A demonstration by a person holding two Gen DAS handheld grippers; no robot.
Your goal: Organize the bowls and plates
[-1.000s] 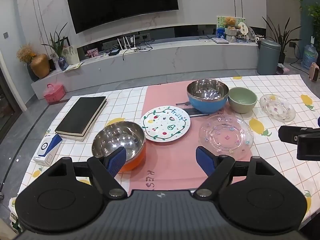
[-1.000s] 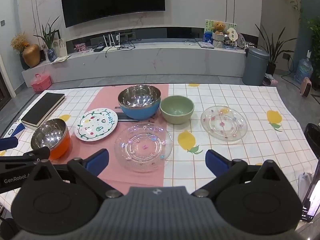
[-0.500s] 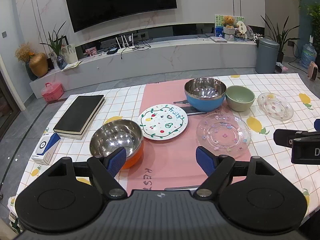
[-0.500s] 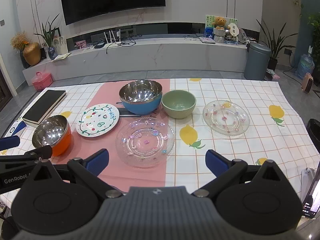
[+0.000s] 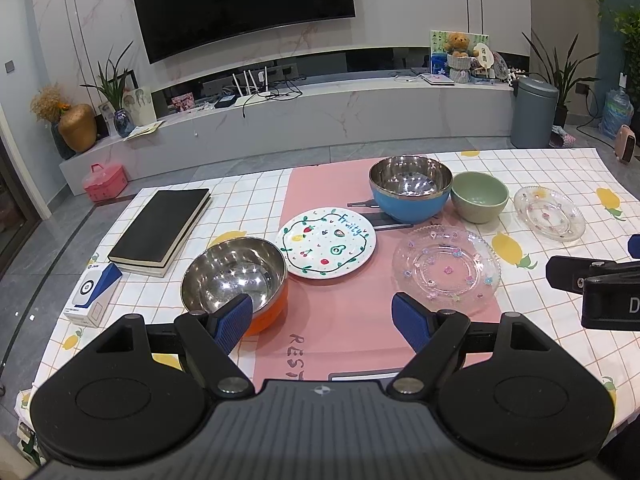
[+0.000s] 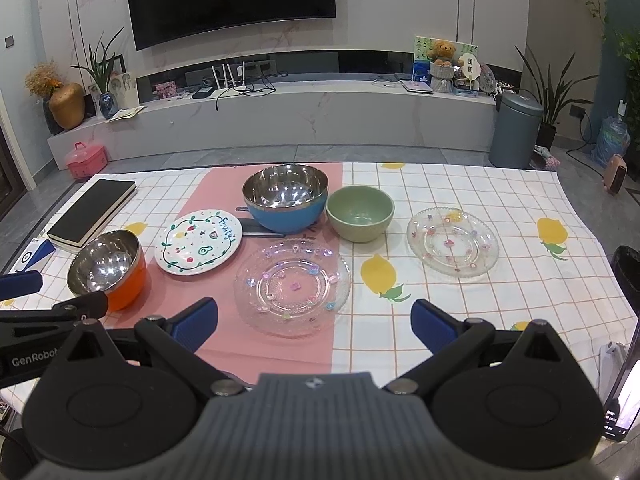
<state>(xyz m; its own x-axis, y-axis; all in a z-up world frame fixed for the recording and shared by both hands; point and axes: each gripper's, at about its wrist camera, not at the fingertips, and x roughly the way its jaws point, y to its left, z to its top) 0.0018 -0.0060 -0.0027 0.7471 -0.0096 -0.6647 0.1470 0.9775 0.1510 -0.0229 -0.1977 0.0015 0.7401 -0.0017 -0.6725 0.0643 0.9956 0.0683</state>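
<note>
Blue-padded left gripper (image 5: 322, 322) spread wide and empty at lower centre, orange bowl (image 5: 235, 276) just behind its left finger, right gripper (image 6: 314, 324) likewise open, glass plate (image 6: 292, 286) mid-frame between its fingers

Both wrist views sit low at the near edge of the checked-cloth desk (image 5: 568, 184), facing the wall-mounted black television (image 5: 244, 0). Left view sits further left, nearest the orange-sided steel bowl (image 5: 236, 276). Right view centres the large clear glass plate (image 6: 292, 286). Both share all dishes; distances probably fisheye-distorted.
</note>
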